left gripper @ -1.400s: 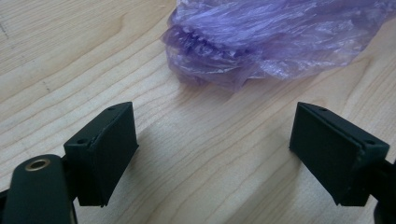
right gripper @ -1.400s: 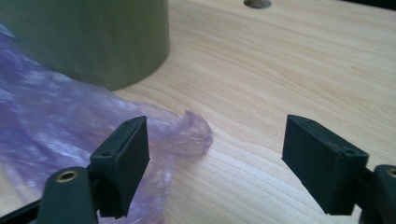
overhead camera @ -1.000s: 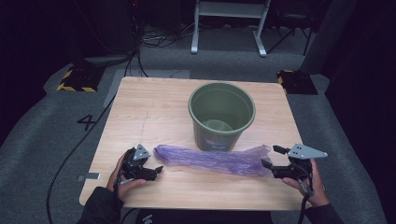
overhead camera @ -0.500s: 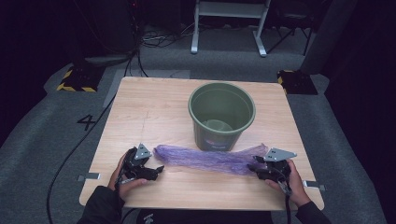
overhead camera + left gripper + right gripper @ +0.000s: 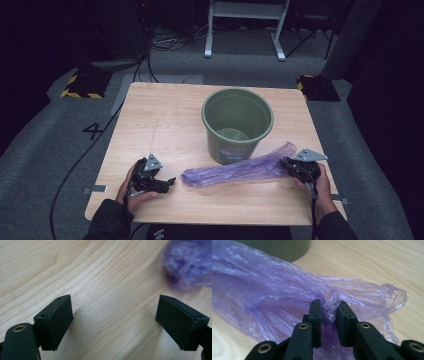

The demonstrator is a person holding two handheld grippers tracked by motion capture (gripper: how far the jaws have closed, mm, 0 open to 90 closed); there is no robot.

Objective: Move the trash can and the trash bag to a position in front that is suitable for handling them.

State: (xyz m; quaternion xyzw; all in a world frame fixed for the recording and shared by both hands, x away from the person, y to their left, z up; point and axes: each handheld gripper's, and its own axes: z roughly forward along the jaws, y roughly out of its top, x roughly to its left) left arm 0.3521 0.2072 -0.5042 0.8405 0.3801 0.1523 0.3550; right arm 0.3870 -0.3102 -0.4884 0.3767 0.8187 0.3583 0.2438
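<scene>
So my right gripper [image 5: 328, 311] just pinched the bag [image 5: 235, 171] at 3 o'clock, its other end slid off; left gripper [image 5: 159, 183] sits open, empty. Bin [image 5: 237, 125] lining's next, probably.

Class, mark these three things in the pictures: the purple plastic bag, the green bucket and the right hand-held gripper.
purple plastic bag [image 5: 235, 171]: high view, middle of its crumpled length.
green bucket [image 5: 231, 151]: high view, front of its outer wall.
right hand-held gripper [image 5: 329, 312]: right gripper view, midway between its fingertips, where bag film is pinched.

crumpled purple plastic bag [image 5: 235, 171], stretched long across table, touching green bucket [image 5: 237, 124]
</scene>
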